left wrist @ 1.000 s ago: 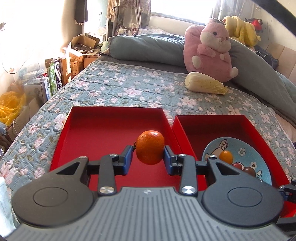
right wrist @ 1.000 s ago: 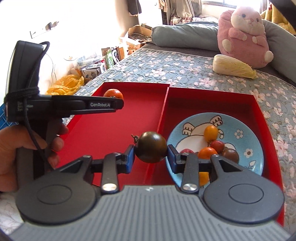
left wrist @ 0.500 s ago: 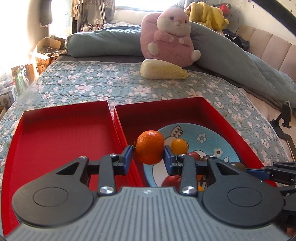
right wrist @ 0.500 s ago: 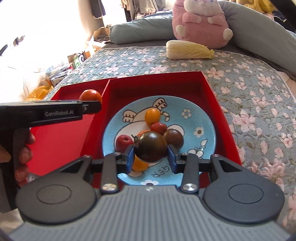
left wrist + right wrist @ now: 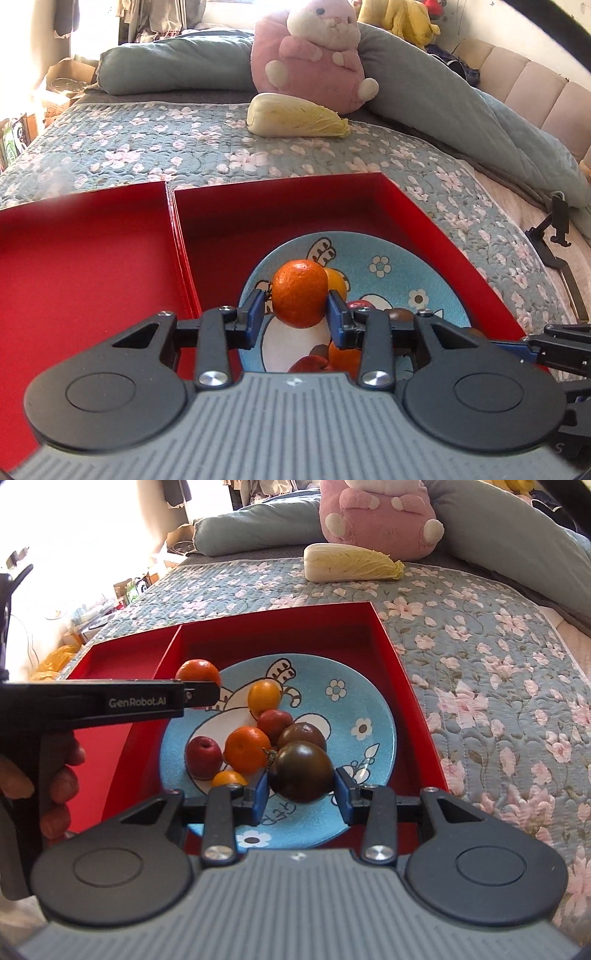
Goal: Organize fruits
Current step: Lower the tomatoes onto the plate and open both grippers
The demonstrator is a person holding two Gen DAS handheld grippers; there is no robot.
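My left gripper point(image 5: 297, 317) is shut on an orange tangerine point(image 5: 300, 293) and holds it above the left part of the blue cartoon plate point(image 5: 436, 291). My right gripper point(image 5: 301, 794) is shut on a dark brown-green tomato point(image 5: 301, 771) above the plate's point(image 5: 373, 709) near side. The plate lies in the right red tray point(image 5: 391, 653) and holds several small fruits: a yellow one point(image 5: 263, 698), a red one point(image 5: 203, 752), an orange one point(image 5: 246, 748) and a dark one point(image 5: 302, 735). The left gripper with its tangerine point(image 5: 197, 670) shows in the right wrist view.
An empty left red tray point(image 5: 85, 266) adjoins the right one on the floral bed quilt point(image 5: 184, 147). A napa cabbage point(image 5: 295, 120) and a pink plush rabbit point(image 5: 314, 55) lie behind the trays. A black stand point(image 5: 554, 236) sits at the bed's right edge.
Both grippers have moved right, from over the left tray to over the blue plate, each still holding its fruit.
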